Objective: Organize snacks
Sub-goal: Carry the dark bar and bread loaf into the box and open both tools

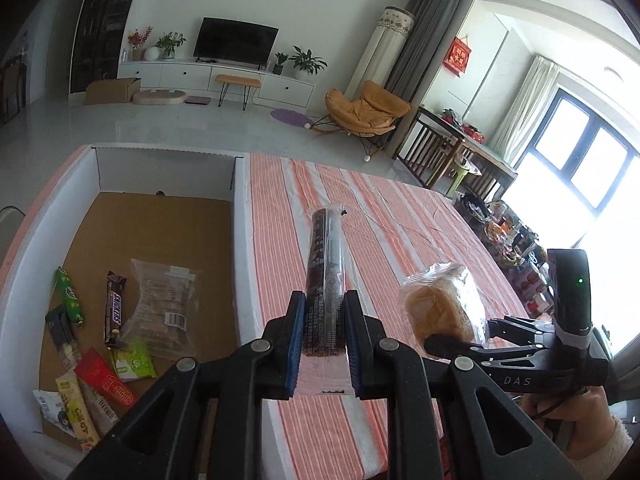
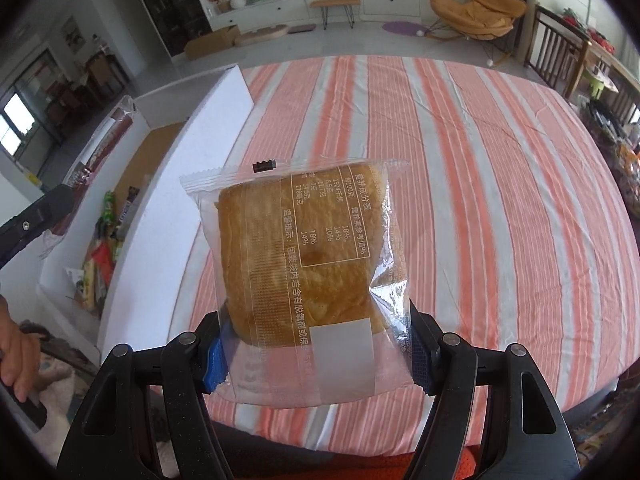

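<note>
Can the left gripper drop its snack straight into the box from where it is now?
Probably yes. The left gripper, shut on a dark snack bar, is above the striped tablecloth just beside the open-topped box. Nothing stands between them, and bare cardboard floor shows beyond the snacks already inside.

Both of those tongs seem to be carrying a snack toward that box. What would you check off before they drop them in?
1. Left tongs clamped on the dark slim wrapped snack stick: ok.
2. Right tongs pinching the clear-wrapped golden bread packet: ok.
3. Both snacks lifted off the orange-striped tablecloth: ok.
4. White cardboard box has bare floor left: ok.
5. Snacks positioned over the box: not ok.
</note>
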Demonstrator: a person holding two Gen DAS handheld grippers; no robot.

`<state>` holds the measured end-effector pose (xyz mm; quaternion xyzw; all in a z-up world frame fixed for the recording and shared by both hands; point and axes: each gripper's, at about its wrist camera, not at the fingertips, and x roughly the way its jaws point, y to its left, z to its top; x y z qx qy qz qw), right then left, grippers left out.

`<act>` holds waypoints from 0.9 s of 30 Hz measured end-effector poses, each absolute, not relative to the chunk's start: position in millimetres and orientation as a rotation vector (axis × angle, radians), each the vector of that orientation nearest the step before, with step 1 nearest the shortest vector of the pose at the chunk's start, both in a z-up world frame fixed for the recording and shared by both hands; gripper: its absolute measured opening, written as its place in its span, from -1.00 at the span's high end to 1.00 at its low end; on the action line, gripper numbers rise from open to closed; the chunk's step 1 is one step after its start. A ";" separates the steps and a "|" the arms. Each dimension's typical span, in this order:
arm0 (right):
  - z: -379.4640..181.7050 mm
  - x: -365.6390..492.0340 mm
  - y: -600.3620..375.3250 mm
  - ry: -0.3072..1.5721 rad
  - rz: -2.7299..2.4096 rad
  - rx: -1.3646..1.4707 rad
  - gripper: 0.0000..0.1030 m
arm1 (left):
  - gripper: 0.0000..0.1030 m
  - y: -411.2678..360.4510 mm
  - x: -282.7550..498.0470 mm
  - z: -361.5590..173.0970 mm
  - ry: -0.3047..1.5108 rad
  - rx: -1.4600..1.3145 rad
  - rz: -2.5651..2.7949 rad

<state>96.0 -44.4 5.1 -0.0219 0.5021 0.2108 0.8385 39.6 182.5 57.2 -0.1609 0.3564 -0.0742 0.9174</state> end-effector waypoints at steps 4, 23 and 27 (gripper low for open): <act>26.4 89.1 21.4 1.035 0.605 -0.042 -0.41 | 0.64 242.3 28.3 44.8 0.753 -0.314 0.014; -43.7 77.1 187.8 1.183 0.894 -0.197 -0.50 | -0.62 314.8 -3.0 -36.4 0.862 -0.207 0.346; -33.0 81.8 178.0 1.149 0.851 -0.182 -0.50 | -0.75 297.0 -4.8 -20.5 0.842 -0.091 0.413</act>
